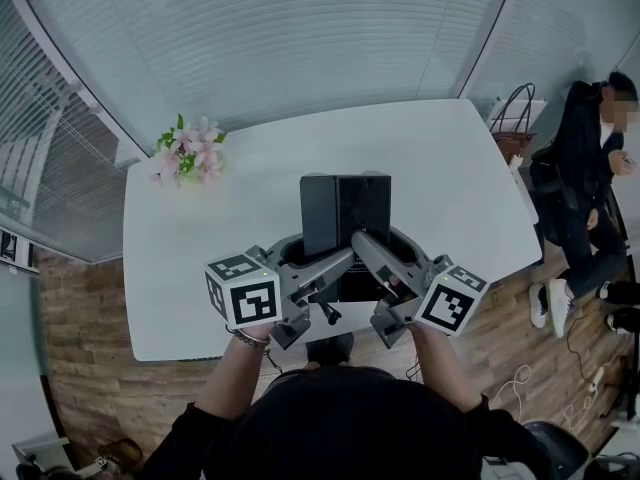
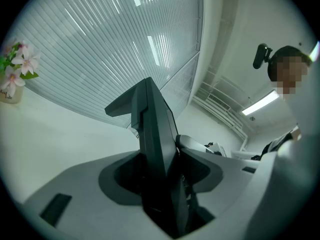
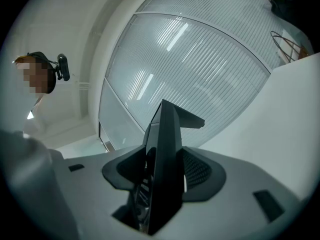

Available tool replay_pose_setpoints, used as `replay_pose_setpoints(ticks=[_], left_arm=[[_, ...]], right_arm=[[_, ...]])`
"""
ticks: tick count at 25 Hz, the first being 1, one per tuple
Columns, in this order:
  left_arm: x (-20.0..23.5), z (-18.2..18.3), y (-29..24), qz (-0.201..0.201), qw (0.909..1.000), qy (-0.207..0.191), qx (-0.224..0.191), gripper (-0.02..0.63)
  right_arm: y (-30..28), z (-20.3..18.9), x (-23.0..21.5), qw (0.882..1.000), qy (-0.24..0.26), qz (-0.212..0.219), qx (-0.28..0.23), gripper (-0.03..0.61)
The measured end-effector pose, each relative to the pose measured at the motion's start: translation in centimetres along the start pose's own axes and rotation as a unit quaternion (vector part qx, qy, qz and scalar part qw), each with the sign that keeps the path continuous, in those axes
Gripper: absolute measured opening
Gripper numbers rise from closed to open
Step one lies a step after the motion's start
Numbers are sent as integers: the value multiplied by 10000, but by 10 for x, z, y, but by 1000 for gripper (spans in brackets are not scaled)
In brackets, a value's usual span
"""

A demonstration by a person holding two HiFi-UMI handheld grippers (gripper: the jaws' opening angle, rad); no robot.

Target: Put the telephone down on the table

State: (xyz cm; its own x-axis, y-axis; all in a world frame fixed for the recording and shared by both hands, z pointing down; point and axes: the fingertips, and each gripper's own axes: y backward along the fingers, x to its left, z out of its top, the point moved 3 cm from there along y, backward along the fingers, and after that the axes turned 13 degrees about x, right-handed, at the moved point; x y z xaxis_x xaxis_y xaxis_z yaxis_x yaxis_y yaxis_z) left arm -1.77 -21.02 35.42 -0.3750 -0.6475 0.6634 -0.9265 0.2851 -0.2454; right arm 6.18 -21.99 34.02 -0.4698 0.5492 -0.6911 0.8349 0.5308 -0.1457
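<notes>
Since the left tool (image 1: 328, 268) and right tool (image 1: 375, 258) each clamp one side of the black telephone (image 1: 345, 213), held over the table's (image 1: 450, 168) near side, lower both together, level, and release only once it rests flat.

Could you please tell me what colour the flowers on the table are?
The flowers are pink with green leaves, clearest in the head view.

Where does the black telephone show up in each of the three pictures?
Head view: telephone at centre, over the near side of the white table.
Left gripper view: centre, edge-on, rising from the bottom.
Right gripper view: centre, edge-on, rising from the bottom.
Shared landmark: the white table, behind it in all three.
</notes>
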Motion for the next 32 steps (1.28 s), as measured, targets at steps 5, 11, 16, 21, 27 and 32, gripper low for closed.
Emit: replay_pose_setpoints(ticks=[5,11,16,21,27,32], left_arm=[[4,-5,1,-4,10000,45,21,249],[7,-10,1,5,9999,104,30,249],[12,-14,0,10,9999,140,51,249],[17,-17,-1,24,9998,195,79,249],[24,-20,-3,46,9996,239,104,249],[26,-21,-4,35,9996,253,114,249]], right_arm=[[-2,-6,-3,10000,-45,-23,17,213],[-3,-11,-6,9999,-86,-26,55,213],[-5,-16,-10,9999,-141,-36,75,213],[-8,-19,-15,9997,-199,-46,108,212],[-11,-22,-21,9996,-261,-46,129,212],[-12,-24,-24,9995,-278,-60,148,213]])
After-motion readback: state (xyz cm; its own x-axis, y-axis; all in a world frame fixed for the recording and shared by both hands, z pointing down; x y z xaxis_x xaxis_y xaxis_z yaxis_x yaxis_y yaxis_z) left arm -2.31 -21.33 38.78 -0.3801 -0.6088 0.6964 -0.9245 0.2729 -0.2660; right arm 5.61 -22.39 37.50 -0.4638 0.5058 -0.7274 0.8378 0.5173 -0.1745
